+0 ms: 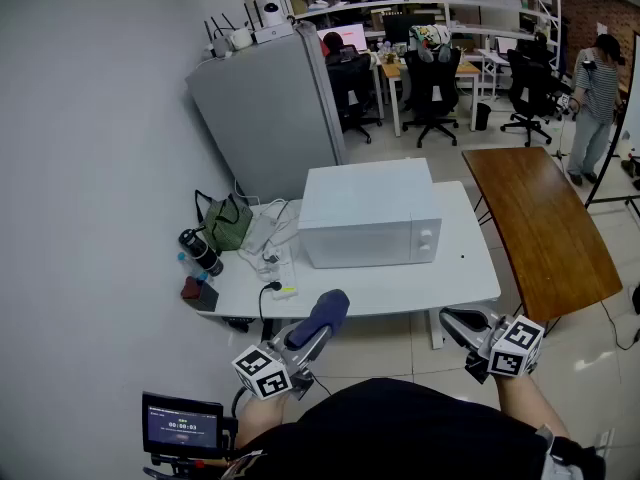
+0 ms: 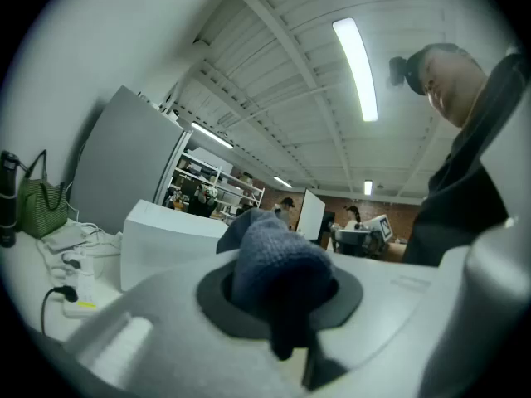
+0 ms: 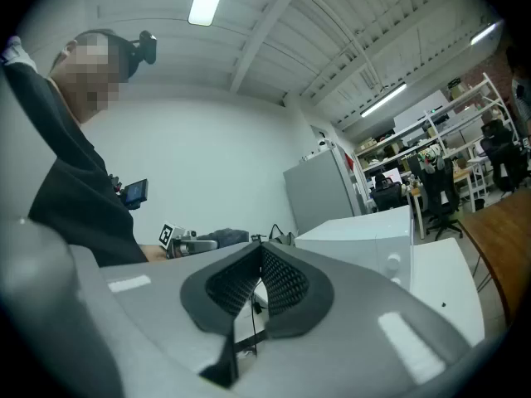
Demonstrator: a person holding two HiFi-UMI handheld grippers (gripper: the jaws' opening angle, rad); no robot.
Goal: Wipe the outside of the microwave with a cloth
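The left hand-held gripper (image 1: 316, 328) is clamped on a blue-grey cloth (image 1: 325, 311); the cloth fills the gap between the jaws and bulges out past their tips. The white microwave (image 1: 368, 216) stands with its door closed on the white counter (image 1: 400, 286). The cloth is held off the counter's near edge, in front of the microwave's left half, apart from it and not touching. The right hand-held gripper (image 1: 455, 323) has its jaws together with nothing between them; it sits near the counter's near right corner, well apart from the cloth.
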